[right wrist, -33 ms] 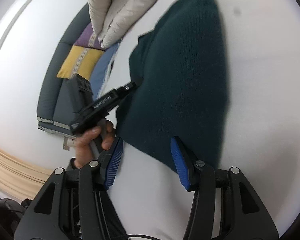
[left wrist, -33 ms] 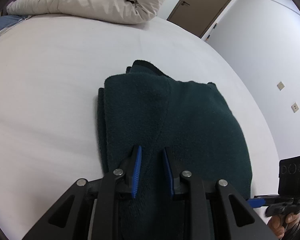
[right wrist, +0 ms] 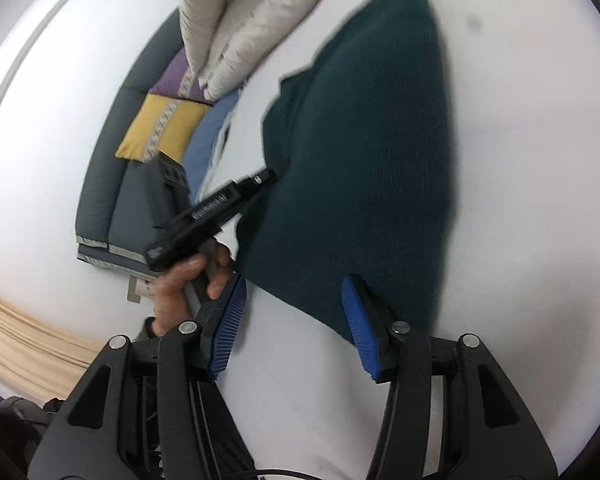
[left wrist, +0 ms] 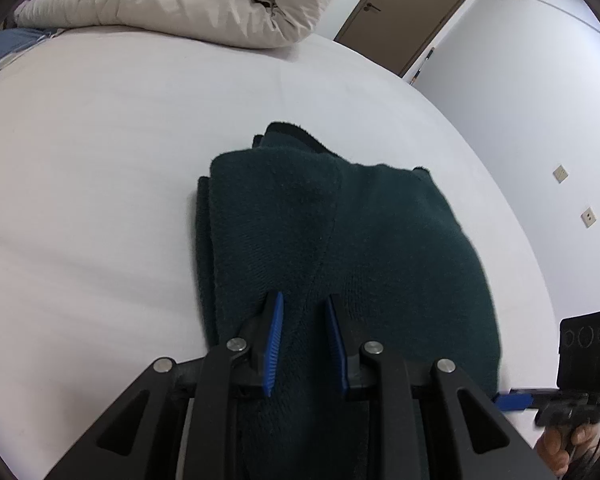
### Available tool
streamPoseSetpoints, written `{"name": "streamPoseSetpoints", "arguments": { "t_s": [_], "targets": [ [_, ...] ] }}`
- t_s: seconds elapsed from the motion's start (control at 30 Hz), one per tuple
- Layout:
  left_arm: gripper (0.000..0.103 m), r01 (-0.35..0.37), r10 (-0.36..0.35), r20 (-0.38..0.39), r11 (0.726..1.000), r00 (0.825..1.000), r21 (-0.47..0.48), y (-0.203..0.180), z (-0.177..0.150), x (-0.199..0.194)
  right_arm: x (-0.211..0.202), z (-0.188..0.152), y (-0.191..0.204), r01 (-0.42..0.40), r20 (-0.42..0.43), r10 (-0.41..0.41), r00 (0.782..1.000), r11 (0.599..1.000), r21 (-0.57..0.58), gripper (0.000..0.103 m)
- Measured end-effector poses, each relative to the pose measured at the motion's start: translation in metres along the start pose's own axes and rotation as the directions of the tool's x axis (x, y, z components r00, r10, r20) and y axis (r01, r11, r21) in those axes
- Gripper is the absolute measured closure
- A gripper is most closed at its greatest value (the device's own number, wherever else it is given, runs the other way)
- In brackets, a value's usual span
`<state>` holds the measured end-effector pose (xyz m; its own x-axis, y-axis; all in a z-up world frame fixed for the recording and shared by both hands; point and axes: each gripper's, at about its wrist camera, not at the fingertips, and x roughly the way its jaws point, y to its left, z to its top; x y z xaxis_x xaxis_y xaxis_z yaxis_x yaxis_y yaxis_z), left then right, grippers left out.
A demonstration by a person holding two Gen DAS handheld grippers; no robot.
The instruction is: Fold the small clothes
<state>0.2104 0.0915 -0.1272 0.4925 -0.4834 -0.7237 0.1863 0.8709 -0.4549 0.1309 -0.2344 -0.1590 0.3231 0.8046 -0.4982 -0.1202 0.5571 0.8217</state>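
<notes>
**Letting go of the folded sweater without disturbing it**

A dark green knitted sweater (left wrist: 340,248) lies folded on the white bed (left wrist: 92,200), in the middle of the left wrist view and in the upper right of the right wrist view. Several layers show at its left edge, so the fold looks almost finished.

The left gripper (left wrist: 303,344) sits at the near end of the sweater, in the lower centre of its frame. Its jaws stand only a little apart, with a ridge of the knit between the blue pads (left wrist: 275,344). The pads seem to press on the cloth, so I judge it is pinching a fold there.

The right gripper (right wrist: 294,324) is at the lower edge of the sweater in its own view. Its jaws are opening, about half wide; the sweater's corner is near the right pad, but nothing is pressed between them. The picture is a little blurred.

A rolled beige duvet (left wrist: 172,4) lies at the top of the frame, well apart from the sweater.

To do this step well, I think the right gripper should pull straight back from the hem, so the pad does not catch the knit and drag the top layer. The left gripper should release only when the cloth lies flat, then lift upward, not sideways. Thick knit springs back easily.
</notes>
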Motion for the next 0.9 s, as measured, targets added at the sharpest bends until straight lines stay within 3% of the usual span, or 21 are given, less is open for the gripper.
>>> {"name": "streamPoseSetpoints", "arguments": {
  "t_s": [0.03, 0.17, 0.23, 0.33, 0.47, 0.57, 0.73, 0.9],
  "targets": [
    [0.077, 0.009, -0.009, 0.0, 1.0, 1.0, -0.013, 0.001, 0.001, -0.005, -0.004, 0.003, 0.002, 0.009, 0.015, -0.009, 1.0, 1.0, -0.007, 0.052],
    [0.052, 0.03, -0.022, 0.091, 0.996, 0.996, -0.089, 0.022, 0.006, -0.053, -0.035, 0.023, -0.003, 0.061, 0.113, -0.063, 0.992, 0.998, 0.016, 0.025],
    [0.051, 0.035, -0.022, 0.102, 0.991, 0.995, -0.132, 0.038, 0.01, -0.064, -0.042, 0.034, -0.013, 0.043, 0.123, -0.049, 0.991, 0.998, 0.052, 0.025],
    [0.051, 0.033, -0.028, 0.035, 0.984, 0.999, -0.175, 0.057, 0.014, -0.056, -0.04, 0.049, -0.037, 0.048, 0.112, -0.065, 0.992, 0.987, 0.15, 0.025],
    [0.051, 0.116, -0.146, -0.091, 0.955, 0.985, -0.274, 0.073, 0.009, -0.021, -0.023, 0.061, -0.065, 0.034, 0.077, -0.054, 0.996, 0.97, 0.242, 0.025],
    [0.051, 0.139, -0.181, -0.123, 0.947, 0.976, -0.289, 0.071, 0.009, -0.004, -0.006, 0.067, -0.073, 0.025, 0.065, -0.043, 0.997, 0.967, 0.255, 0.025],
    [0.049, 0.188, -0.253, -0.126, 0.906, 0.959, -0.38, 0.081, 0.021, 0.014, 0.017, 0.078, -0.07, 0.024, 0.023, -0.03, 0.999, 0.973, 0.23, 0.026],
    [0.052, 0.186, -0.262, -0.146, 0.899, 0.954, -0.396, 0.081, 0.028, 0.025, 0.033, 0.086, -0.066, 0.054, -0.001, -0.055, 0.998, 0.974, 0.22, 0.027]
  ]
}}
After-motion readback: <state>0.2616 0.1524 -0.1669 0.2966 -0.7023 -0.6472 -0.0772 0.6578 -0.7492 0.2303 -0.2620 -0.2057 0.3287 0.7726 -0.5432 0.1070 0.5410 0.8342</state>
